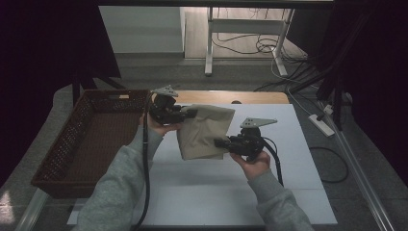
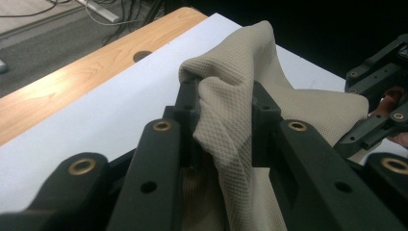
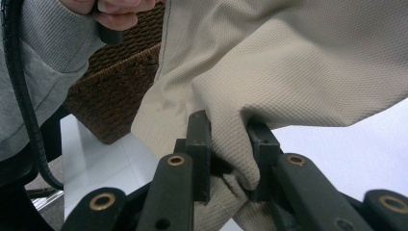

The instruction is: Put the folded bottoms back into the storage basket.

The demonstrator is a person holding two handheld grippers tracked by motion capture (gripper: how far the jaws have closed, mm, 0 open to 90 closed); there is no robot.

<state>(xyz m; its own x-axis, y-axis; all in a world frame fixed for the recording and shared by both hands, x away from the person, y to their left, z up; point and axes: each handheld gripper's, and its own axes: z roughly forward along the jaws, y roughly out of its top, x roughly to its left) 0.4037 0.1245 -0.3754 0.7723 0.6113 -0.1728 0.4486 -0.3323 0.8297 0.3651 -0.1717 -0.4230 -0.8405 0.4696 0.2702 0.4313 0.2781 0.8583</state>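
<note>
Hanging limp above the white table (image 1: 202, 192) beside the wicker basket (image 1: 72, 144), the soft, light beige cloth (image 1: 204, 132) is pinched by both the left gripper (image 1: 190, 113) and right gripper (image 1: 220, 142), best held by bunched edges

Left gripper (image 1: 192, 113) raised, pointing right, jaws clamped. Right gripper (image 1: 219, 142) lower and nearer, pointing left, jaws clamped. Both forearms angled inward, hands gripping from beneath.
</note>
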